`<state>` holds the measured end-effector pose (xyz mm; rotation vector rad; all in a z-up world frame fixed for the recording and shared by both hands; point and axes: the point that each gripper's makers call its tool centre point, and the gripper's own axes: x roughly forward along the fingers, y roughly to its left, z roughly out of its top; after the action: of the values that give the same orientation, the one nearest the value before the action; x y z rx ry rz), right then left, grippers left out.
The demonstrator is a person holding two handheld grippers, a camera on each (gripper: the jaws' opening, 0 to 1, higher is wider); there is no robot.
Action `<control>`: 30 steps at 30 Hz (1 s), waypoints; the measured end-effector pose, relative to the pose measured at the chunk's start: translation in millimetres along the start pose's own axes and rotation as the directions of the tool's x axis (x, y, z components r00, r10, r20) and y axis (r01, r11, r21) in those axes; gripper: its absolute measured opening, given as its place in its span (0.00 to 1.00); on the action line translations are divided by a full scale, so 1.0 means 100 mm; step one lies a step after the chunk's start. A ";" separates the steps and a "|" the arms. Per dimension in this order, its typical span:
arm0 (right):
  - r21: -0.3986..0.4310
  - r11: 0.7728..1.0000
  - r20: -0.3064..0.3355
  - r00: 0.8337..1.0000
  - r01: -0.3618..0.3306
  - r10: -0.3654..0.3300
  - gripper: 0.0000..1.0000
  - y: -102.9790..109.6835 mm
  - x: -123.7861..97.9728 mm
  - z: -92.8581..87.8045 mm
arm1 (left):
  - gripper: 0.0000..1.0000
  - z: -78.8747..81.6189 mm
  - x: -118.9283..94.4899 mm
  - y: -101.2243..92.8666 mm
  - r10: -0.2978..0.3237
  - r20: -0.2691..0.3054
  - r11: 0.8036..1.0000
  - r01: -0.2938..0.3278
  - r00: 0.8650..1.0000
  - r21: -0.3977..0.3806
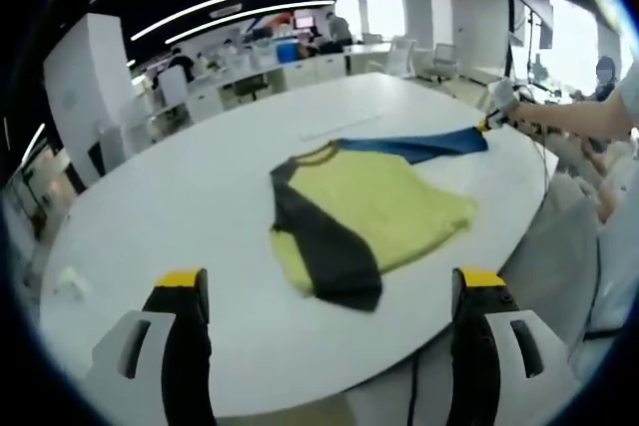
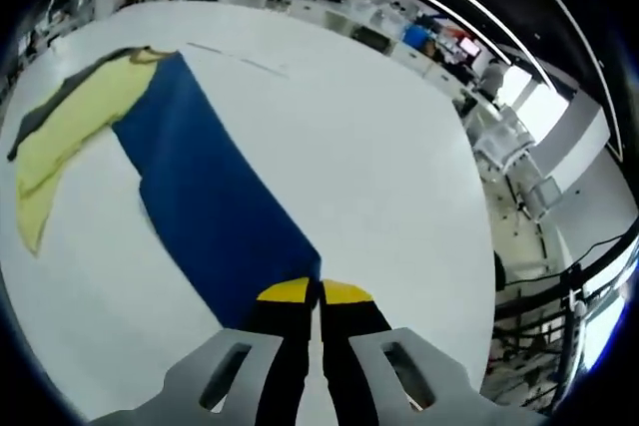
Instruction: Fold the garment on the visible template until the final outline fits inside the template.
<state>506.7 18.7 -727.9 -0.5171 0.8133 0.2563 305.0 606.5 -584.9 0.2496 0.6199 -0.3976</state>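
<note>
Sleeve tension is your main risk. Your right gripper (image 2: 318,291) has its jaws pressed together on the cuff end of the blue sleeve (image 2: 205,202), which runs stretched across the white bench (image 2: 399,147) back to the yellow body of the garment (image 1: 374,212). In the left gripper view that same gripper sits near the far right edge of the bench, with a person's arm behind it. Pull further outward and you will likely drag the whole shirt toward that edge, off wherever the template lies; I cannot make out a clear template outline, only faint lines on the bench beyond the collar.

Your left gripper (image 1: 329,291) hovers with jaws wide apart above the near edge of the bench, touching nothing, so nothing pins the body against a tug.

The dark sleeve (image 1: 324,246) already lies folded diagonally across the yellow front. A sideways slide could spill it open again.

When you bring the blue sleeve over, a thin grip on the cuff could slip, and the sleeve could land twisted or bunched, leaving the outline too wide.
</note>
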 end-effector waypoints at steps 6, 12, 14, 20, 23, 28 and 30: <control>0.006 1.000 -0.006 1.000 0.004 -0.004 0.03 -0.04 0.03 -0.03 | 0.98 -0.02 0.00 0.00 0.007 -0.011 1.000 -0.007 1.000 -0.002; 0.002 1.000 -0.018 1.000 0.010 -0.010 0.03 -0.13 0.09 -0.05 | 0.98 0.00 0.02 -0.01 0.007 -0.009 1.000 -0.007 1.000 0.001; 0.001 1.000 -0.021 1.000 0.014 -0.014 0.03 -0.15 0.12 -0.07 | 0.98 0.01 0.02 -0.01 0.006 -0.009 1.000 -0.006 1.000 0.001; -0.009 1.000 -0.030 0.999 0.018 -0.018 0.03 -0.19 0.21 -0.05 | 0.98 -0.01 0.01 -0.01 0.008 -0.023 1.000 -0.008 1.000 0.003; -0.010 1.000 -0.035 0.999 0.022 -0.022 0.03 -0.21 0.24 -0.05 | 0.98 -0.01 0.02 0.00 0.010 -0.025 1.000 -0.010 1.000 0.003; -0.014 1.000 -0.048 0.999 0.022 -0.023 0.03 -0.23 0.26 -0.07 | 0.98 -0.02 0.03 -0.02 0.005 -0.032 1.000 -0.005 0.999 -0.001; -0.010 1.000 -0.049 0.999 0.021 -0.022 0.03 -0.25 0.28 -0.07 | 0.97 -0.02 0.04 -0.02 0.007 -0.033 1.000 -0.007 0.999 -0.002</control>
<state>531.2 -5.5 -744.8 -0.5430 0.8543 0.2286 305.5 604.1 -589.0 0.2565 0.6514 -0.3870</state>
